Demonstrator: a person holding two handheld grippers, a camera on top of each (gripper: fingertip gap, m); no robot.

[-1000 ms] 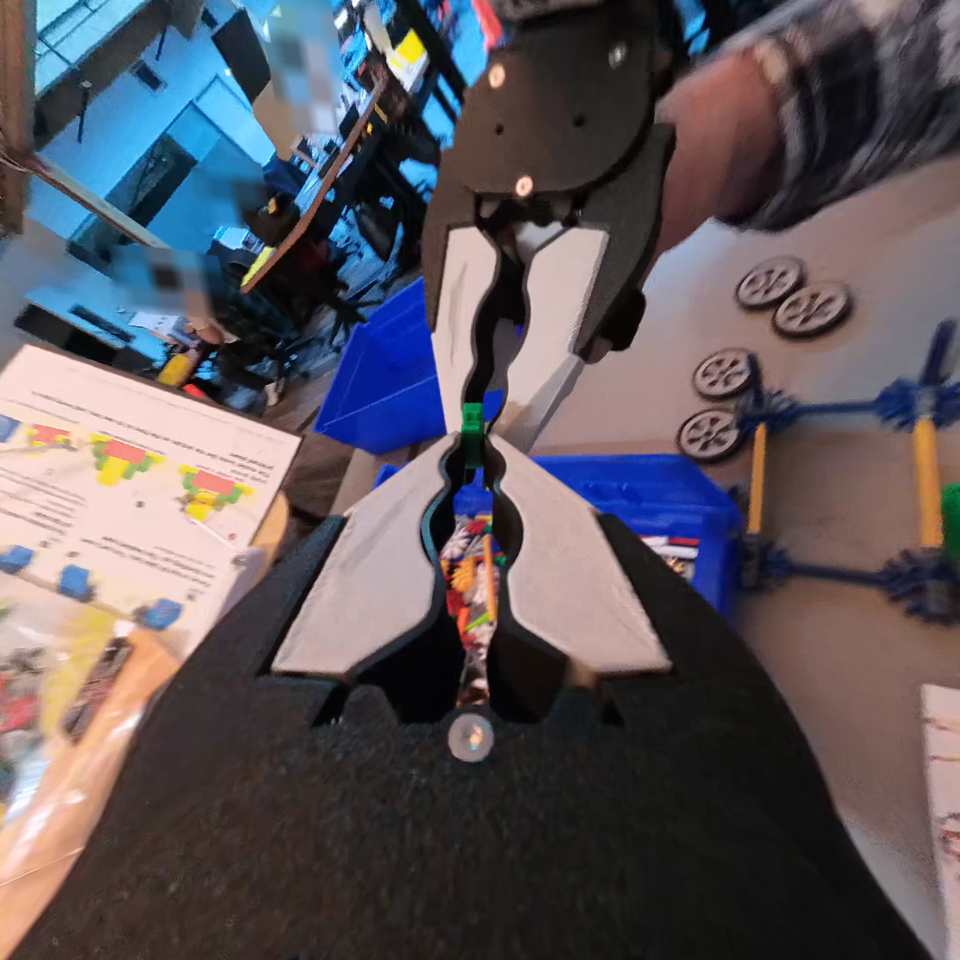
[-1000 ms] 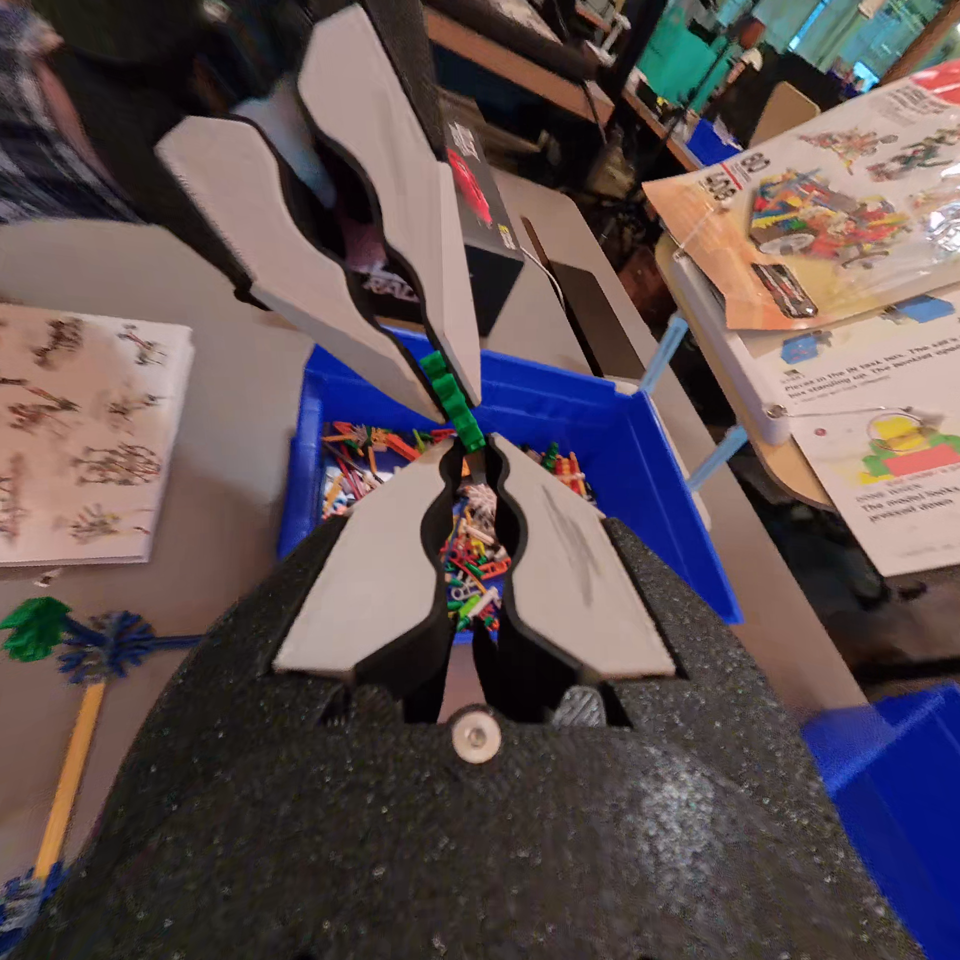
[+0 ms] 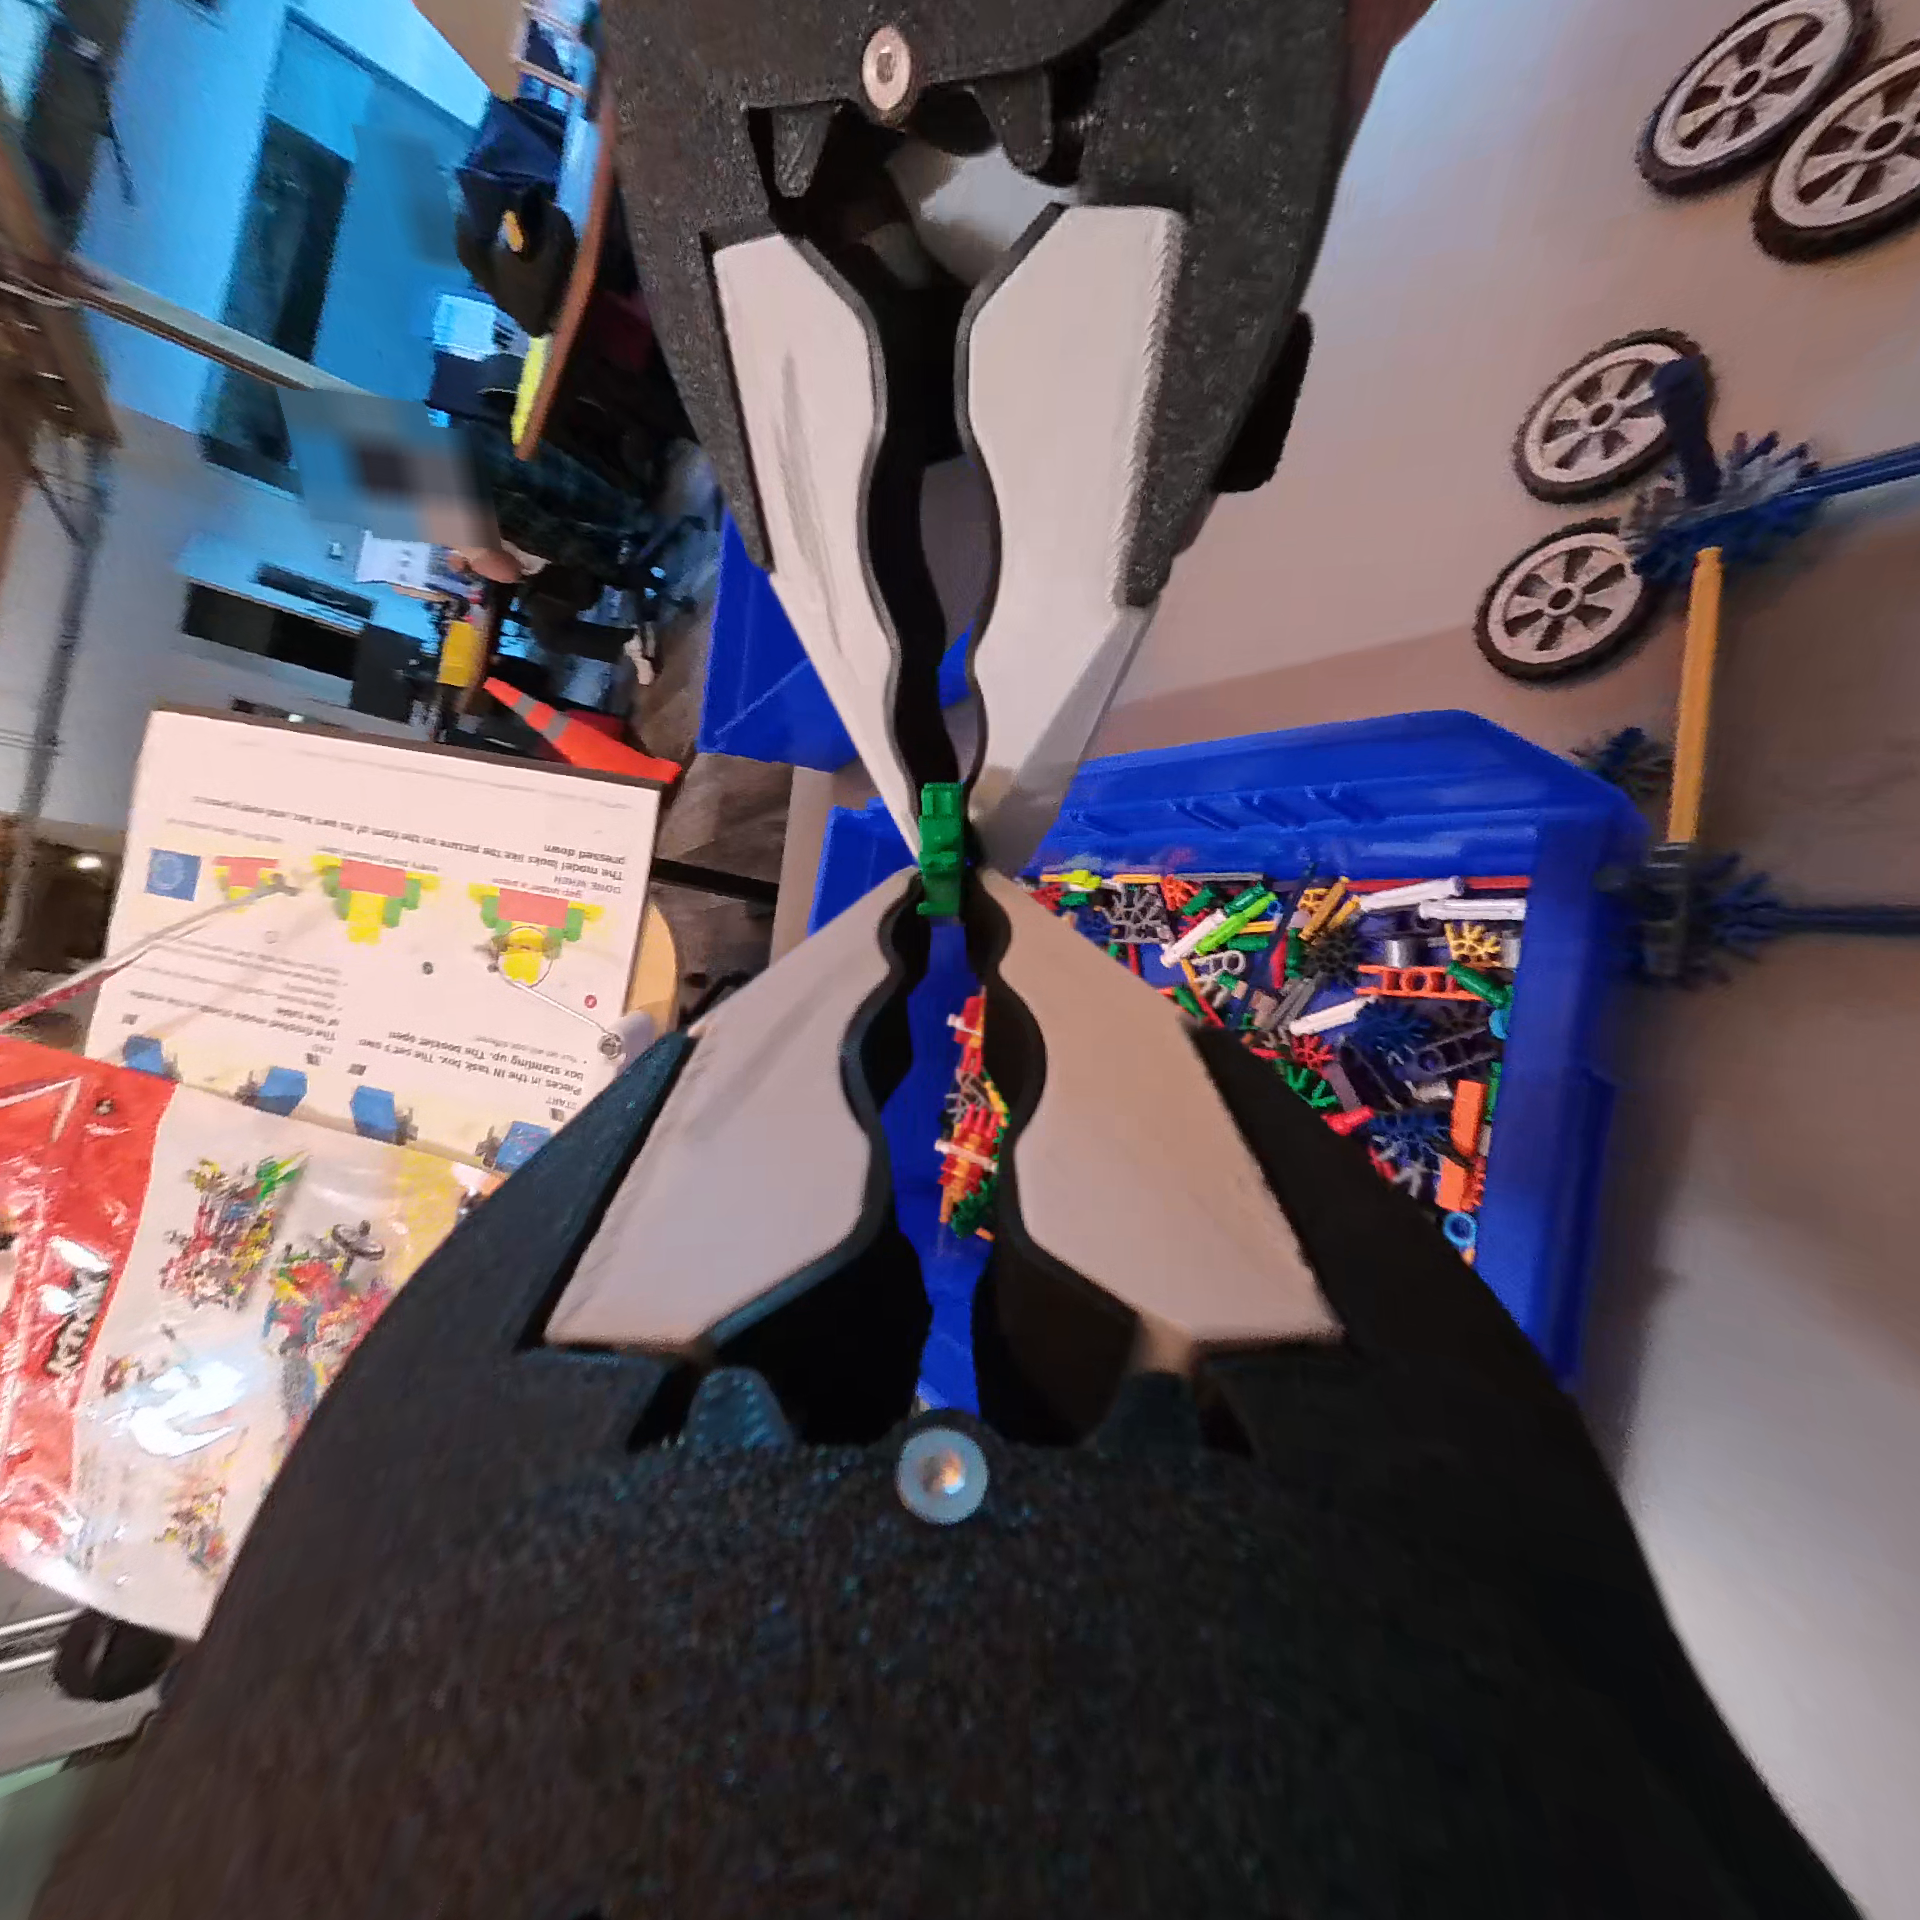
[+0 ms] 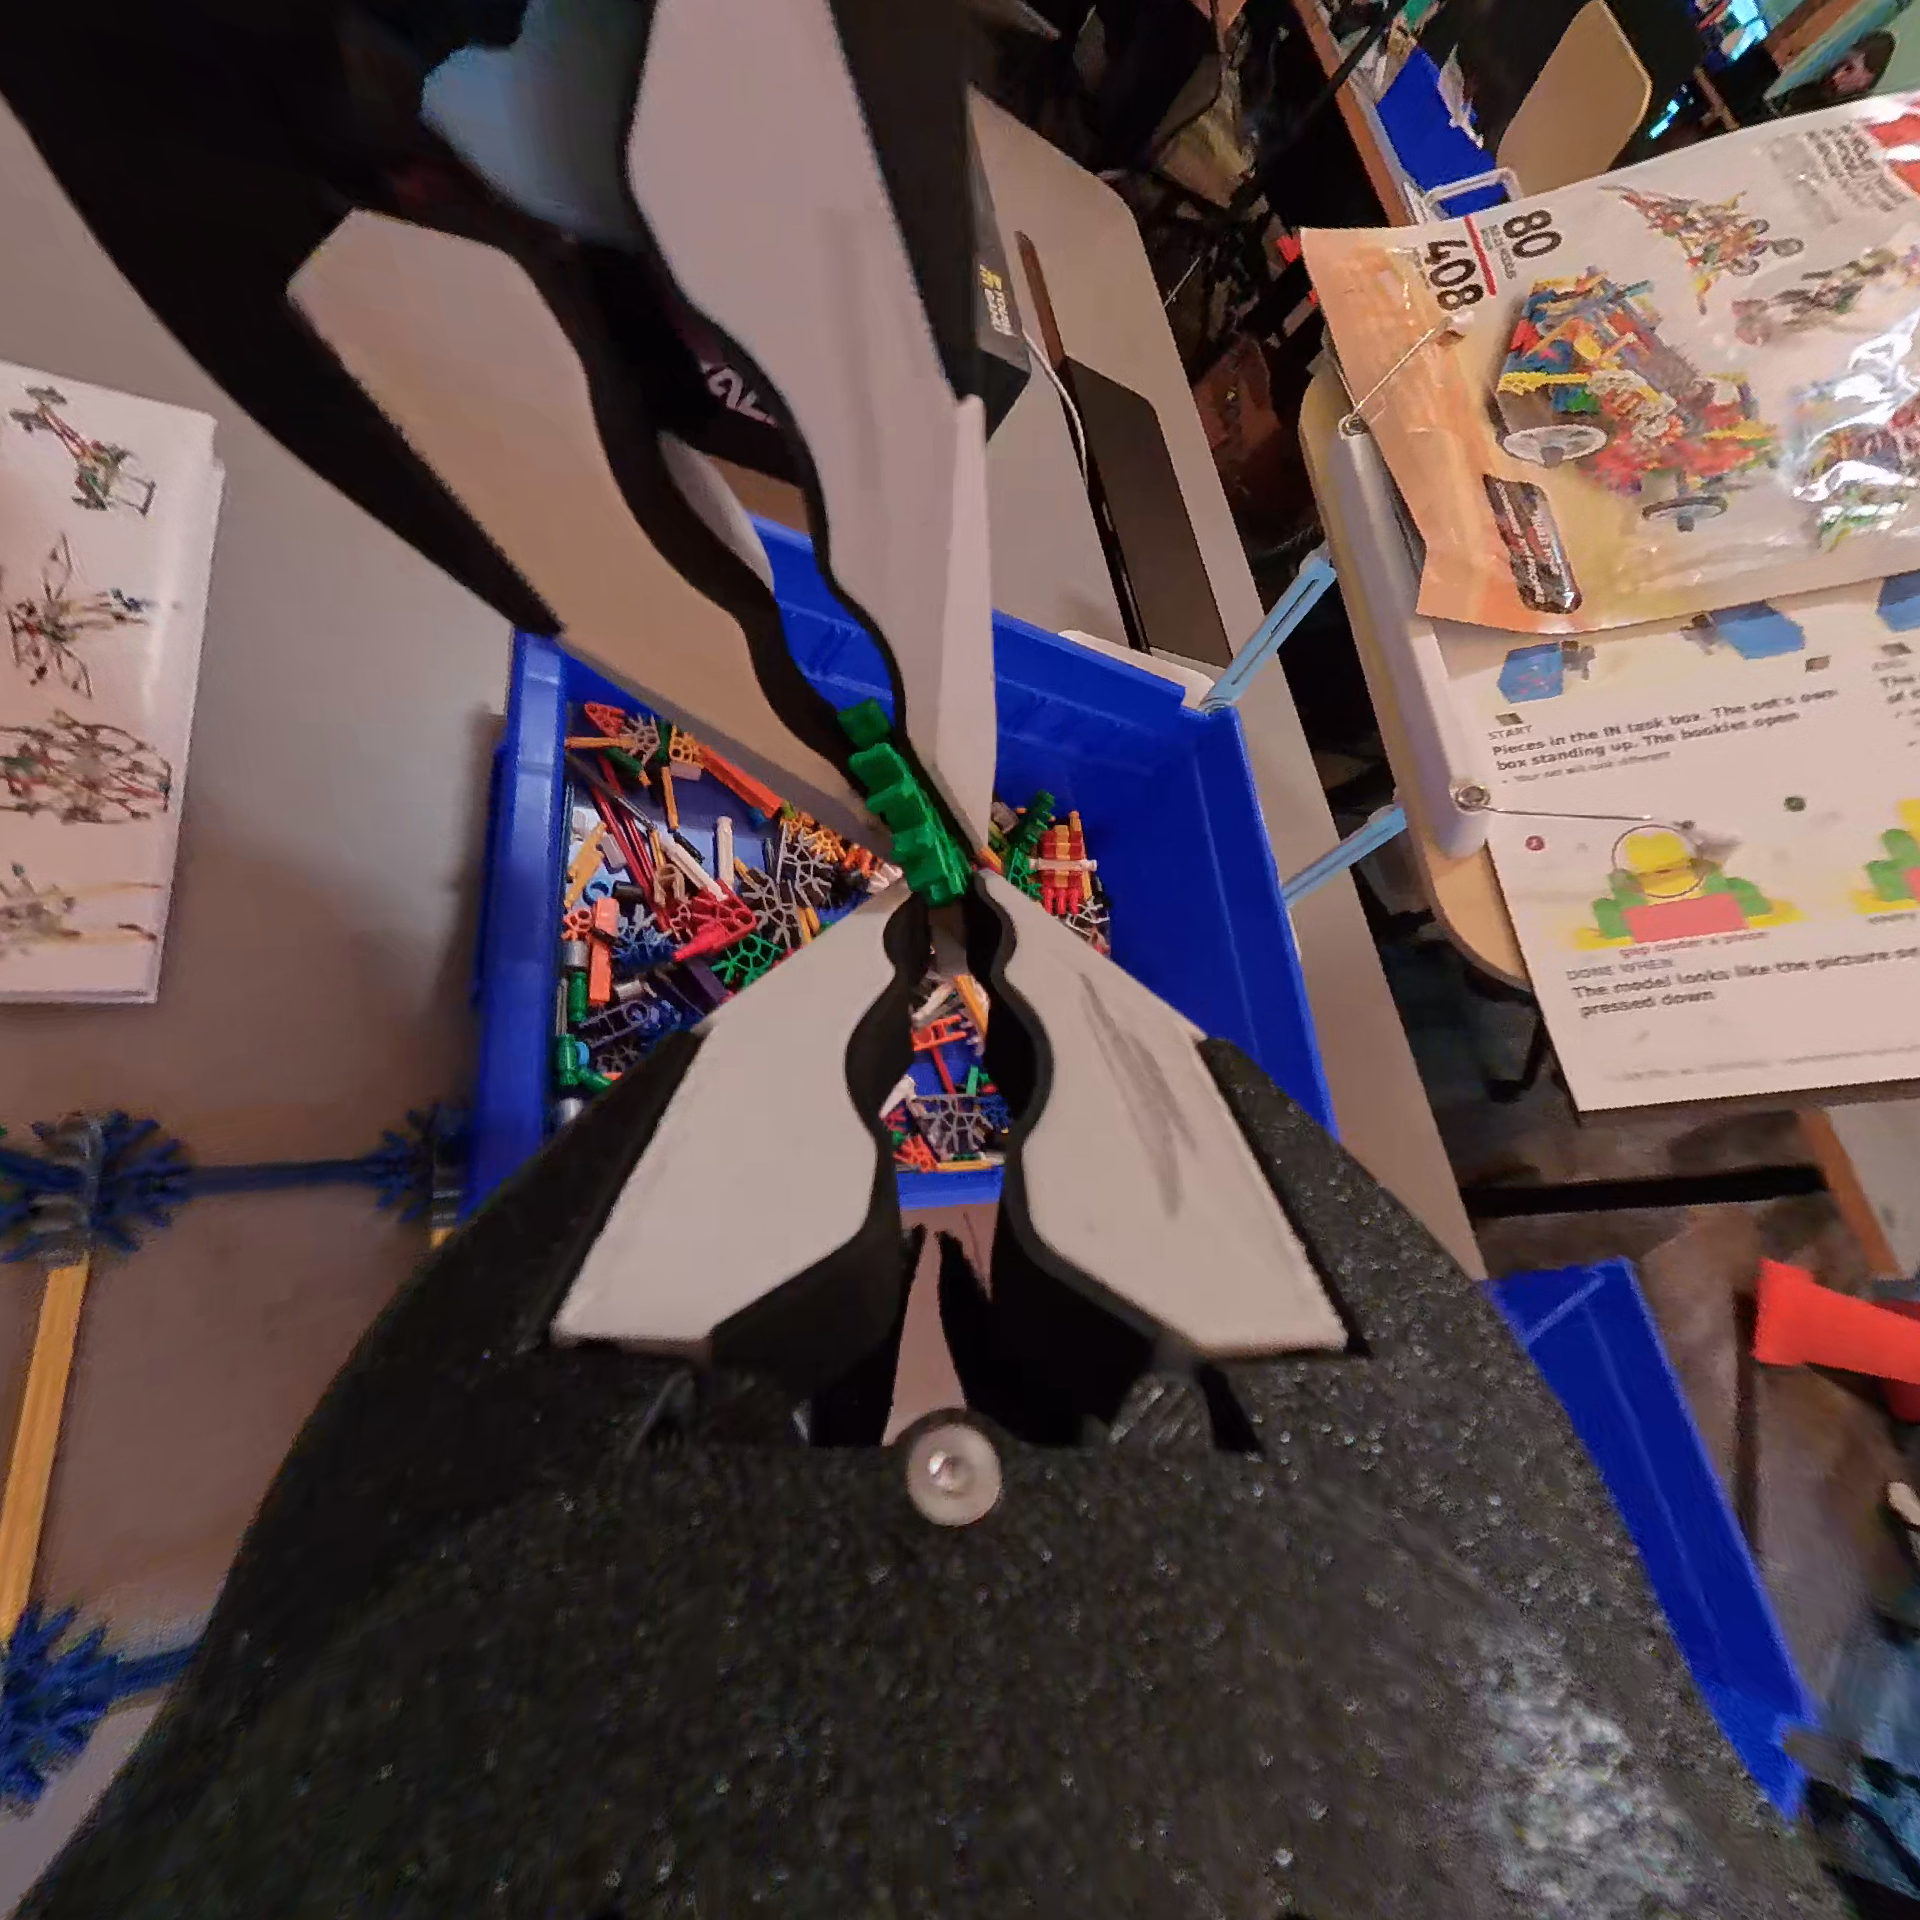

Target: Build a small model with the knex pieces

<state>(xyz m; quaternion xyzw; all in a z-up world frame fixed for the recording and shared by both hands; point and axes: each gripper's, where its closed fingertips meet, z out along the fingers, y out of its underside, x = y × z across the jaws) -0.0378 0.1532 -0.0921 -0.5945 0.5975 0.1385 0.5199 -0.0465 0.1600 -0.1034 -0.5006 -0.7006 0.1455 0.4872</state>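
Observation:
A small green toothed plastic piece (image 3: 940, 847) is held in the air over a blue bin (image 3: 1558, 1039) full of mixed coloured construction pieces. My left gripper (image 3: 940, 896) is shut on its near end. My right gripper (image 3: 940, 795) comes in from the top, tip to tip with the left one, and is shut on the far end. In the right wrist view the green piece (image 4: 902, 805) runs from my right gripper (image 4: 940, 894) up into the left gripper (image 4: 909, 743), above the bin (image 4: 520, 883).
Several black-and-grey wheels (image 3: 1600, 416) and a frame of blue connectors and yellow rods (image 3: 1694, 675) lie on the grey table beside the bin. A booklet (image 4: 83, 675) lies to the left. Picture sheets (image 4: 1714, 831) sit on a side stand. A second blue bin (image 4: 1662, 1507) is off the table edge. The tips of both grippers are at nearly the same place.
The two grippers have drawn closer together, so the other gripper looms larger in each view. Both stay shut on the green piece above the bin.

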